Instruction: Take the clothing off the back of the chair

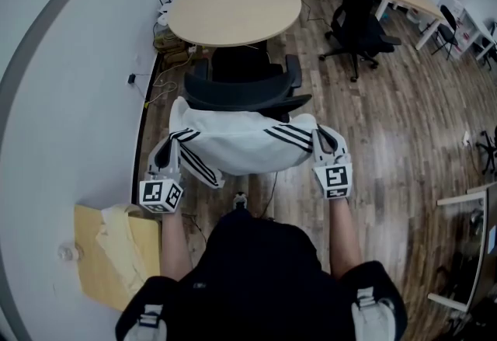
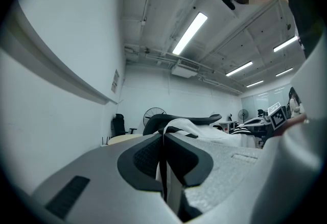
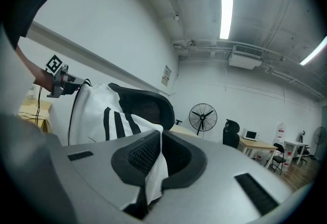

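Both ends gripped, nearly off!
We have the left claw [image 1: 168, 151] and right claw [image 1: 323, 139] each pinched shut on the white striped jacket [image 1: 241, 147], stretched between them just beside the top edge of the chair [image 1: 241, 89] back; pulling it fully clear looks left to do.

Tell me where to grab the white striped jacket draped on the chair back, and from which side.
Pinch its two outer ends by the black stripes, coming level from behind the chair. The jacket spreads wide along the backrest, so both ends lift evenly; left gripper and right gripper are shut on it.
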A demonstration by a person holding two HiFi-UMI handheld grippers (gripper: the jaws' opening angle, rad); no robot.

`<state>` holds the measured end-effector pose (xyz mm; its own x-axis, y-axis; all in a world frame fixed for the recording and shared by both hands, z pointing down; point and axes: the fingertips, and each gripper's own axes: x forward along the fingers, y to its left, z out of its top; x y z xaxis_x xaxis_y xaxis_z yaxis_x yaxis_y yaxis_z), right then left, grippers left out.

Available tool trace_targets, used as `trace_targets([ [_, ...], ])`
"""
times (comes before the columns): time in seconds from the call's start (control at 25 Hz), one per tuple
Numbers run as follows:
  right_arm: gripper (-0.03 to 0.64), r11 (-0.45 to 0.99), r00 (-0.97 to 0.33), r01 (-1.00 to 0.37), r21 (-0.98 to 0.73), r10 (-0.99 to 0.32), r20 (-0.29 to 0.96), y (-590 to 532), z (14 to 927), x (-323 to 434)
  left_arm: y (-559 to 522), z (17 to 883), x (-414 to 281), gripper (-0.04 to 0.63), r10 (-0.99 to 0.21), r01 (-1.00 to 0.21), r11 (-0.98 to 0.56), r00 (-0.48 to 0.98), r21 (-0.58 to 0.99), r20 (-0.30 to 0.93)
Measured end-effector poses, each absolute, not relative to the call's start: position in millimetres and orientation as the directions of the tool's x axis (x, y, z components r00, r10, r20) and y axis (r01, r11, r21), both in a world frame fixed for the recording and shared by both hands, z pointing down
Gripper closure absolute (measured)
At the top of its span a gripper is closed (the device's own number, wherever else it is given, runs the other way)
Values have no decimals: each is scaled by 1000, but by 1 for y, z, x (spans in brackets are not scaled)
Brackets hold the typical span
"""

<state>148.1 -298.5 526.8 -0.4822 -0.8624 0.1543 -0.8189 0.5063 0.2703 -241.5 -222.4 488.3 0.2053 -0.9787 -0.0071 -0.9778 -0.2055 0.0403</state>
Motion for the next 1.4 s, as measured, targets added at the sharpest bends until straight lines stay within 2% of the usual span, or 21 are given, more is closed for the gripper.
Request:
trace_targets([
  [0.48,615,512,-490,-814,273,-859,151,-275,526,146,-193,485,-243,584,-981,-980,-195,195,34,-7],
  [1.4,615,579,-533,-772,263,-815,228,-230,554,162,-129,503,-223,584,-990,-990,-135,136,40,23],
])
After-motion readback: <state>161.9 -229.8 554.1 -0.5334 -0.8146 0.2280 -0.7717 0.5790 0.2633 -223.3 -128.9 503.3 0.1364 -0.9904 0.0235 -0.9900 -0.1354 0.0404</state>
